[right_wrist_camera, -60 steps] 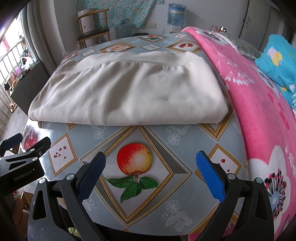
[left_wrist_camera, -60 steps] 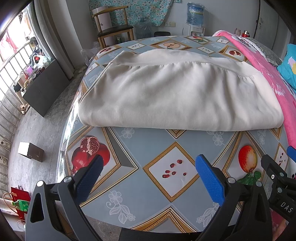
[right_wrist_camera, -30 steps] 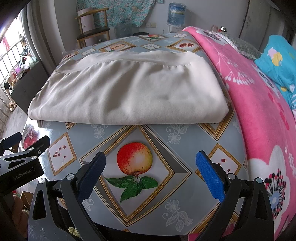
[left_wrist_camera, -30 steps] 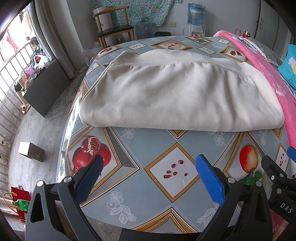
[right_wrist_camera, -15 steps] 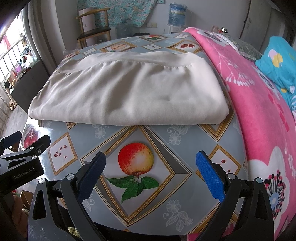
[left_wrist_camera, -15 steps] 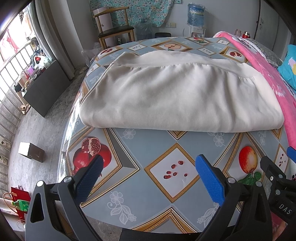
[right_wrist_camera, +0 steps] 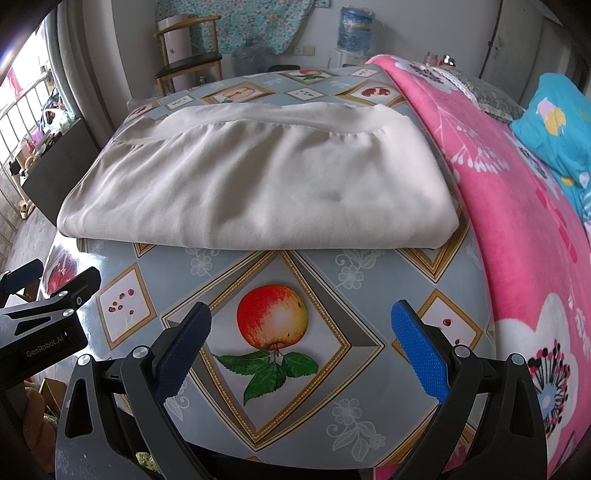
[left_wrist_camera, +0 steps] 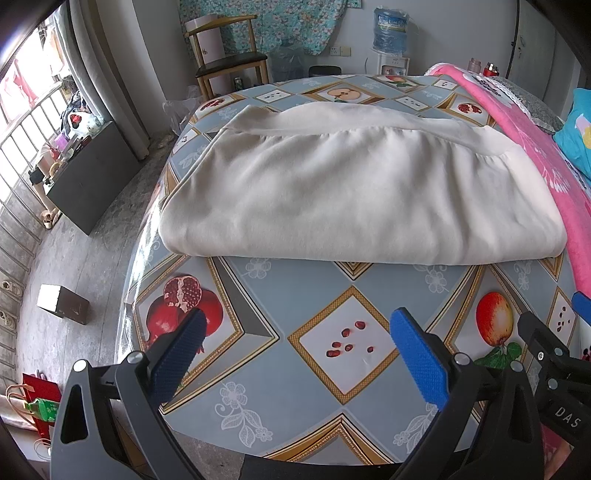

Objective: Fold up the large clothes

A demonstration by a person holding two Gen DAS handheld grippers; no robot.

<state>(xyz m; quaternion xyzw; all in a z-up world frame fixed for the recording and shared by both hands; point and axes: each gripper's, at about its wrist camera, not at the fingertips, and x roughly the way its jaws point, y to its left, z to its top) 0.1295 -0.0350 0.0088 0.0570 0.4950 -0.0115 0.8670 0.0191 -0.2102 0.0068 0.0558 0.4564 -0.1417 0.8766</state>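
Observation:
A large cream garment (left_wrist_camera: 354, 192) (right_wrist_camera: 266, 184) lies folded into a thick flat rectangle on the fruit-patterned tablecloth (left_wrist_camera: 325, 295) (right_wrist_camera: 354, 280), its folded edge toward me and a banded hem at the far side. My left gripper (left_wrist_camera: 295, 336) hovers open over the near table edge, short of the garment's near-left part, with nothing between its blue pads. My right gripper (right_wrist_camera: 299, 332) is open too, above the printed apple, short of the garment's near-right part. Each gripper shows at the edge of the other's view.
A pink flowered blanket (right_wrist_camera: 524, 229) covers the table's right side, touching the garment's right edge, with a blue pillow (right_wrist_camera: 561, 125) beyond. A wooden chair (left_wrist_camera: 225, 62) and water jugs (left_wrist_camera: 388, 26) stand past the far edge. The floor at left holds a dark cabinet (left_wrist_camera: 92, 177) and small box (left_wrist_camera: 62, 302).

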